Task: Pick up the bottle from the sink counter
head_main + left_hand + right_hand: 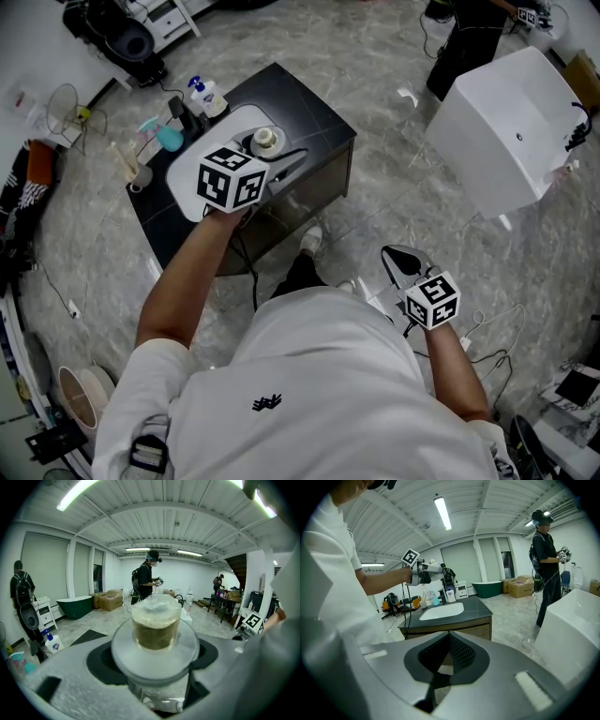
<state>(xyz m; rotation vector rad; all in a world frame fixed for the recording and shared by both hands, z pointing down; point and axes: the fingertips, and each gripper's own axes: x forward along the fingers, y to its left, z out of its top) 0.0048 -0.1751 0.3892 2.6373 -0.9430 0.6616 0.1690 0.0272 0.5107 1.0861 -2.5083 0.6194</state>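
Observation:
A clear bottle (155,625) with a translucent cap and brownish contents sits between the jaws of my left gripper (154,660), which is shut on it. In the head view the bottle's cap (266,141) shows just past the left gripper (267,157), over the white basin (187,183) of the black sink counter (305,112). In the right gripper view the left gripper (423,576) hangs well above the counter (480,609). My right gripper (401,263) is low at my right side, away from the counter, its jaws (449,648) shut with nothing in them.
A blue-and-white soap bottle (208,97), a teal item (169,139) and other small things stand at the counter's back. A large white box (506,131) stands to the right. Cables and gear lie on the floor. A person in black (546,559) stands nearby.

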